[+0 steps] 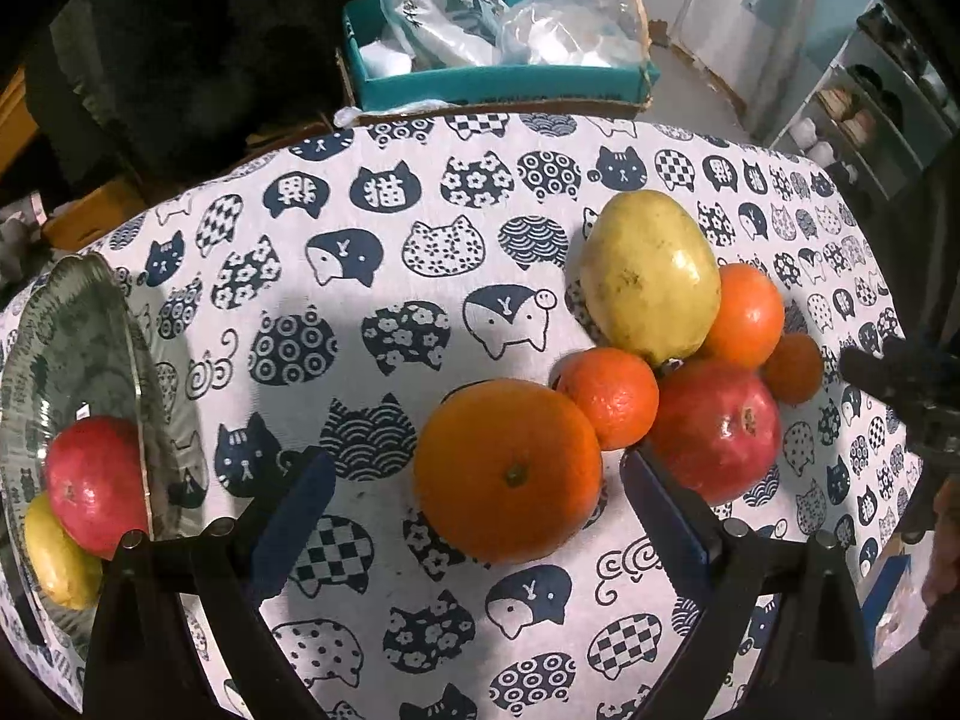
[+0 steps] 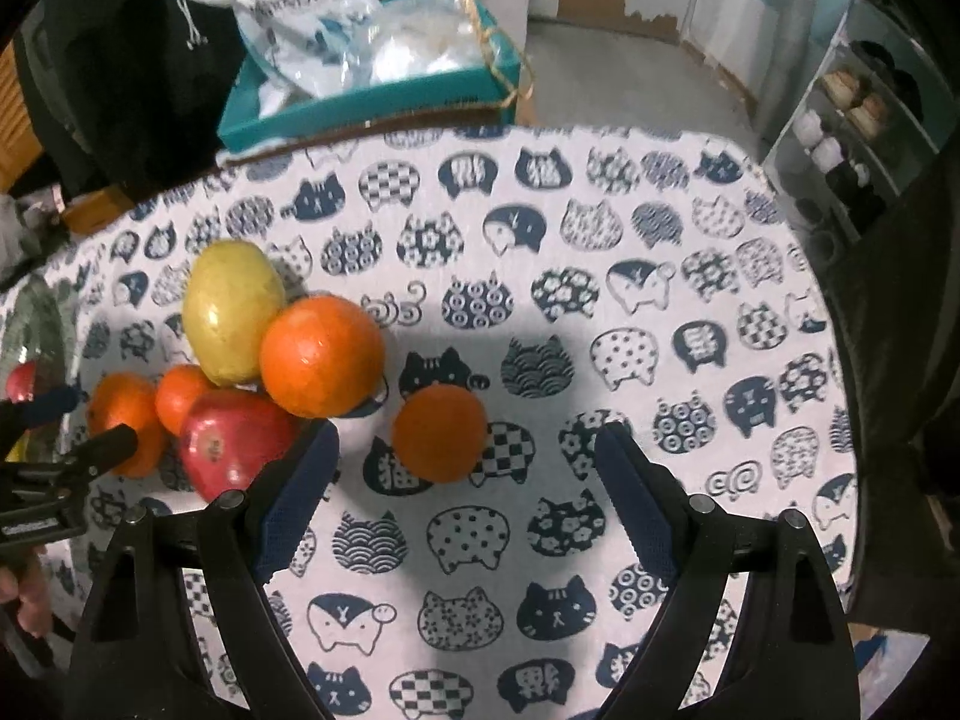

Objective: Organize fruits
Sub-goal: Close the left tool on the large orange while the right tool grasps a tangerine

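Note:
A pile of fruit lies on the cat-print cloth: a big orange [image 1: 507,469], a small mandarin [image 1: 609,397], a yellow-green pear [image 1: 649,276], a red apple [image 1: 717,429] and two more oranges [image 1: 747,315] behind. My left gripper [image 1: 480,501] is open, its blue pads on either side of the big orange without touching it. A glass plate [image 1: 66,324] at the left holds a red apple [image 1: 96,483] and a yellow fruit [image 1: 57,558]. My right gripper [image 2: 465,489] is open just before a lone orange [image 2: 439,433]. The same pile, pear [image 2: 231,309] and apple [image 2: 231,441], lies to its left.
A teal box [image 1: 498,84] with plastic bags stands beyond the table's far edge. A shelf with cups [image 2: 840,138] is at the right. Bare cloth [image 2: 690,324] spreads right of the lone orange. The left gripper's fingers [image 2: 96,450] and a hand show at the right wrist view's left edge.

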